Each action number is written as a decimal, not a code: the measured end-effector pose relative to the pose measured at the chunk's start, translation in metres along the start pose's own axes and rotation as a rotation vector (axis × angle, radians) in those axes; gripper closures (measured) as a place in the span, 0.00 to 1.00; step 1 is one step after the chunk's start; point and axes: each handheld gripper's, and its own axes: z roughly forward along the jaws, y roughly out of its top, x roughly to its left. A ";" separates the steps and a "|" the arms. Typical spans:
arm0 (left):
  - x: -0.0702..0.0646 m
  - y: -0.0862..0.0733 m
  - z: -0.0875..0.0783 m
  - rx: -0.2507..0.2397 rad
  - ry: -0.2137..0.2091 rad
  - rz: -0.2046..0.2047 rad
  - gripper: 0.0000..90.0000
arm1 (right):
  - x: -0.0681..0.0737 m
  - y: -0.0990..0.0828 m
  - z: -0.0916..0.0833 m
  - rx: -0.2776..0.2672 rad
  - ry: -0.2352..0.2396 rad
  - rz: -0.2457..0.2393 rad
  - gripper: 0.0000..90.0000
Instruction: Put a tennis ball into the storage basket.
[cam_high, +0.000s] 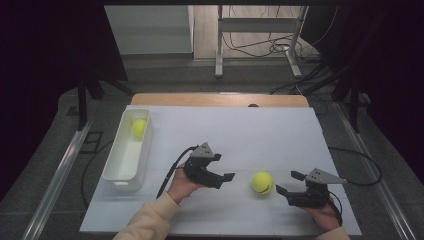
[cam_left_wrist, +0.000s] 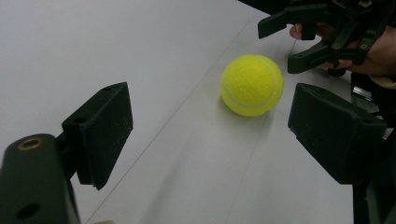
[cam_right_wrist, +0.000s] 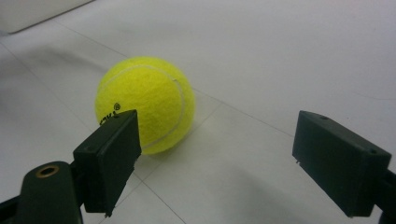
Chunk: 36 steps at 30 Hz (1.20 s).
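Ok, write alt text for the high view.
A tennis ball lies on the white table between the open left gripper and open right gripper, each held in a hand. At left, a white bin holds a second ball.

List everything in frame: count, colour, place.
tennis ball on table: 1, yellow-green, on the sheet between the two grippers, touching neither
tennis ball in bin: 1, yellow-green, far end of the bin
bin: 1, white, left side of the sheet
sheet: 1, white, covering the table
table: 1, wood edge at the far side
left gripper: 1, black, jaws open, left of the ball
right gripper: 1, black, jaws open, right of the ball
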 end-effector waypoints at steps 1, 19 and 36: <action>-0.001 0.000 0.002 0.004 -0.002 0.002 0.16 | 0.000 0.000 0.000 0.000 0.000 0.000 0.17; -0.011 0.003 0.032 0.052 -0.055 0.028 0.14 | 0.000 0.000 0.000 -0.001 -0.001 0.000 0.17; -0.016 0.005 0.057 0.090 -0.077 0.025 0.12 | 0.000 0.000 0.000 -0.004 0.000 0.000 0.17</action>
